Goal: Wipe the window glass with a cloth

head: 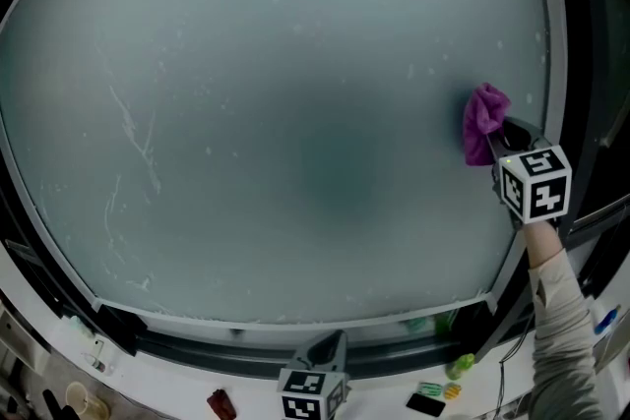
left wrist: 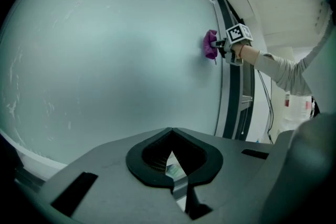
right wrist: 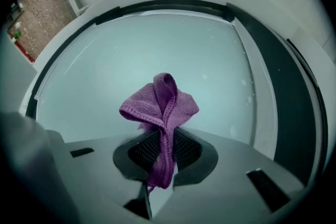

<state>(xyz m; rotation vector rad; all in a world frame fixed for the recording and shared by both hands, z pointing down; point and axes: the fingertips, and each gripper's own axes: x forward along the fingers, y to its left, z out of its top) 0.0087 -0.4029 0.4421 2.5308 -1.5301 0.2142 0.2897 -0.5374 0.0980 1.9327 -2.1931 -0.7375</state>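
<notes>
right gripper is pinching the purple cloth between its fingers, the fabric bunching above the tips and a tail hanging down behind them. the head view is showing the cloth up against the window glass near its right edge, just beside the grey frame, along with pale streaks on the left of the pane that the right gripper view is not catching. the left gripper is hanging low below the pane, fingers pressed together at the tips and carrying nothing. its view alone is taking in the beige sleeve from the side. black-and-white square markers are showing on the cube
</notes>
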